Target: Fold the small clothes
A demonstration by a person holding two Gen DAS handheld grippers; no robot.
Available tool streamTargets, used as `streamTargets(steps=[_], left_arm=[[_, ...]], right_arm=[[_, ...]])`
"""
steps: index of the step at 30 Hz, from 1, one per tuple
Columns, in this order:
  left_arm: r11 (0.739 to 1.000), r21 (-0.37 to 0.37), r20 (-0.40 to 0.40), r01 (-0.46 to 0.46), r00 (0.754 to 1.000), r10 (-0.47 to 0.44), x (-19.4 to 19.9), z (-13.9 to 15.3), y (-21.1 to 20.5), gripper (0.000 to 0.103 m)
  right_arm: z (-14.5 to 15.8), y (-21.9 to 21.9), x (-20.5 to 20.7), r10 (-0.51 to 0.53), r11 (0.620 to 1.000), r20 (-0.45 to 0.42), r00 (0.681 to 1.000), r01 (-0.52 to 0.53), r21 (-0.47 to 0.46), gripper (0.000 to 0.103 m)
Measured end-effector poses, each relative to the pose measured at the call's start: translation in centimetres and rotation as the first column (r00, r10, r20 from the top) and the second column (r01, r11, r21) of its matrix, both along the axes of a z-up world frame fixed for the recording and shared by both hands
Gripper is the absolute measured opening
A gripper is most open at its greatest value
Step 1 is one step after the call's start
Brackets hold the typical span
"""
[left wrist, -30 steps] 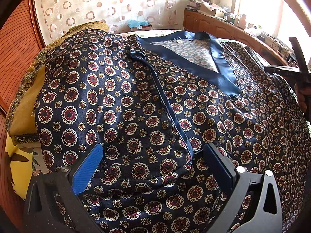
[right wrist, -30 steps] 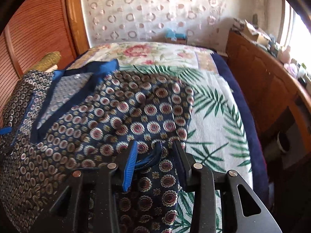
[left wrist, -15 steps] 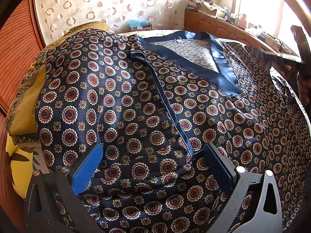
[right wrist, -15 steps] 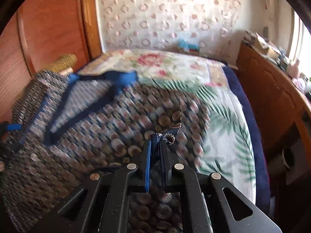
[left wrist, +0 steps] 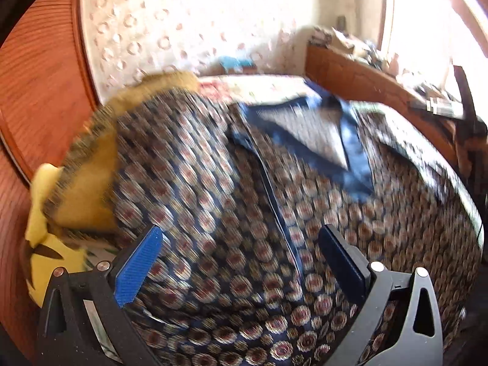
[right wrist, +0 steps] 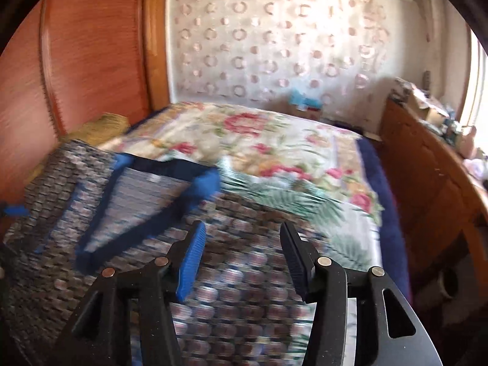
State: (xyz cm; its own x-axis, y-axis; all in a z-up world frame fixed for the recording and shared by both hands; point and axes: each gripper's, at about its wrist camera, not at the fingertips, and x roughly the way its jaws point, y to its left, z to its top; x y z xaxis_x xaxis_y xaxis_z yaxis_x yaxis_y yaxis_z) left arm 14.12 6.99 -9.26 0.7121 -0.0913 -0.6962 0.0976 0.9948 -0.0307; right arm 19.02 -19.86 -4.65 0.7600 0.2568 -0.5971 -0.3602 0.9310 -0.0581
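mostly the dark navy silky shirt with red-and-cream medallion print (left wrist: 213, 189) is filling both views, lying spread on the floral and palm-leaf bedspread (right wrist: 274, 140) of the bed. its plain blue collar band (left wrist: 353, 140) is lying open in a v, showing the paler inner side of the cloth, and a blue placket edge is running down the front; the picture is blurring the print. the left tongs (left wrist: 241, 262) are standing wide open over the fabric, pinching nothing. the right tongs (right wrist: 241, 256) have just been opening and are now gaping apart above the shirt's side edge, with nothing between the pads. a mustard yellow fringed cushion (left wrist: 91, 164) is lying just beside the shirt's far side.
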Motion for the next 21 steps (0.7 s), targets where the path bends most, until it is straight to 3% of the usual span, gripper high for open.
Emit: streamTargets(steps=[3,9,21], left_arm=[[0.999,-0.03,0.041,-0.022,0.999,0.023,0.9,1.8,1.2,0.103],[0.994,0.007,0.077,-0.106,0.991,0.105,3.7,2.9,4.0,0.103],[0.988,0.034,0.062,-0.153,0.987,0.151,8.2,2.3,7.9,0.103]], right_arm=[[-1.9,-1.7,1.2,-0.055,0.998,-0.057,0.997,0.053,-0.025,0.053],[-4.9,-2.6,3.3,-0.112,0.993,-0.148,0.983,0.106,-0.044,0.053],[-5.7,-2.7,4.1,-0.119,0.993,-0.175,0.977,0.116,-0.028,0.053]])
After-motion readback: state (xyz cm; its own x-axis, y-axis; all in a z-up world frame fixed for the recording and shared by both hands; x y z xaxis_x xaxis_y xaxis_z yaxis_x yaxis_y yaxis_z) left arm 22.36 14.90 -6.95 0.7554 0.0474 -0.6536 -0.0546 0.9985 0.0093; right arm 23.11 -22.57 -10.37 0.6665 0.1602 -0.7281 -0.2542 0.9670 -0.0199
